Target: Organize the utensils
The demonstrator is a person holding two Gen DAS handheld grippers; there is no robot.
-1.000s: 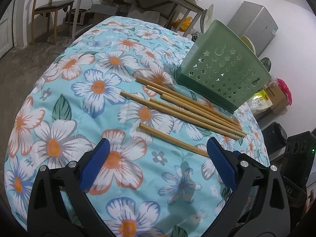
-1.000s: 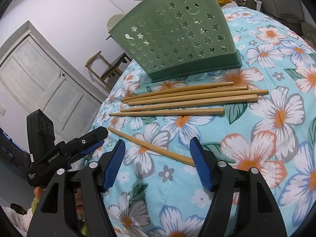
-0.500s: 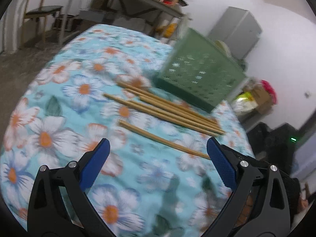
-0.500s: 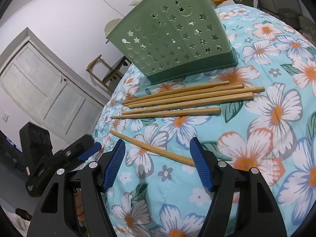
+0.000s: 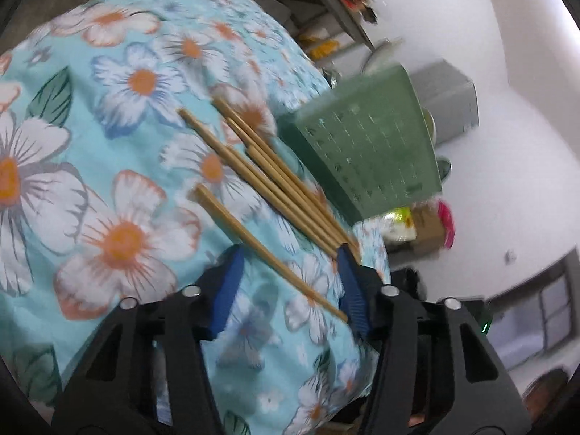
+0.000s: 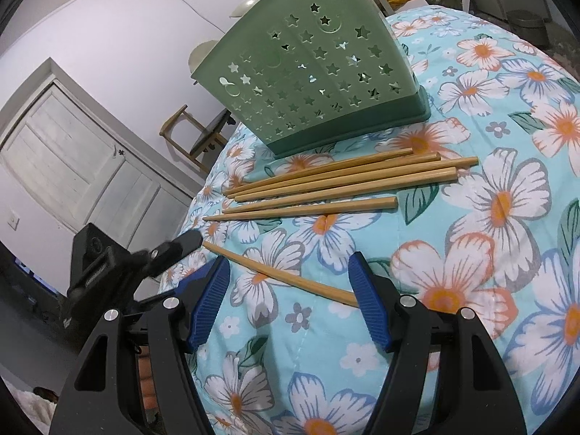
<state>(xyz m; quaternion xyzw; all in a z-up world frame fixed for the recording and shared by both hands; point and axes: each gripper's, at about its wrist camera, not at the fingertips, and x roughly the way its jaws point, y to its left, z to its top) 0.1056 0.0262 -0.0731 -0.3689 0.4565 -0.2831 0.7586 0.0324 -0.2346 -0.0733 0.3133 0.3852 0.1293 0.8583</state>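
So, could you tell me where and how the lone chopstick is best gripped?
Probably near the middle of the lone chopstick, coming down from above with the pads either side of its width. It lies flat on the cloth, apart from the bundle, so both sides are free. The left gripper is closing around it.

White walls (image 6: 119, 32) throughout. A panelled white door (image 6: 72, 166) stands at nine o'clock, a wooden chair (image 6: 195, 134) beside it. A grey cabinet (image 5: 447, 98) sits at two o'clock beneath a cluttered shelf (image 5: 340, 11). A window (image 5: 543, 311) shows at four o'clock.
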